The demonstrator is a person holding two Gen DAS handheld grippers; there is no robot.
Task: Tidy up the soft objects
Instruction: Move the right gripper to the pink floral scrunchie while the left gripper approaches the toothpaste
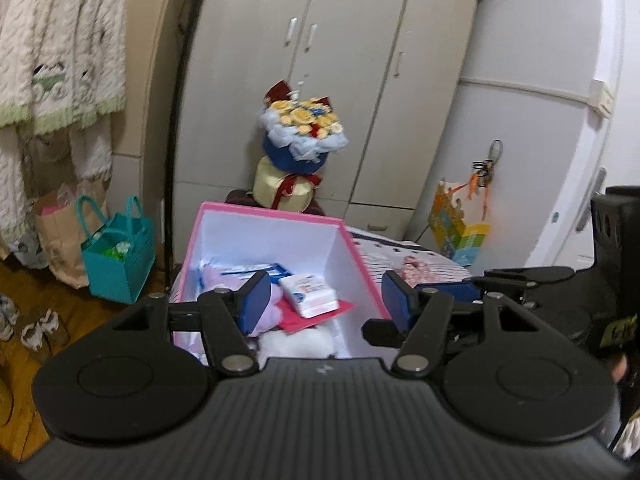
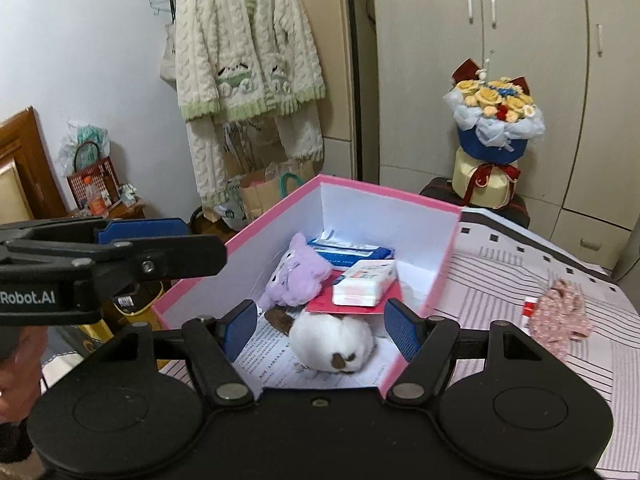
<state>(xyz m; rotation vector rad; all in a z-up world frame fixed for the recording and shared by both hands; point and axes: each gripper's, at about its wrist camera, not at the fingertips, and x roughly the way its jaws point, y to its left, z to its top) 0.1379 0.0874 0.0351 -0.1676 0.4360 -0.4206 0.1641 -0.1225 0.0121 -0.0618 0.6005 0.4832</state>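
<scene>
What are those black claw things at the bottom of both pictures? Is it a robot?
No robot: a person holds two grabbing tools, each with its own camera looking along its fingers. One picture is from the left gripper, the other from the right gripper. Both are open and hold nothing. Below them sits a pink cardboard box on a striped bedsheet. Inside lie a purple plush toy, a white plush toy and a white tissue pack. A pink floral scrunchie waits outside.

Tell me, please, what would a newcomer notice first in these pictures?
The pink box on the striped bed, open, with a purple plush and a white plush inside. Behind it stands a blue-wrapped bouquet before the wardrobe. Both grippers' fingers are open and empty.
</scene>
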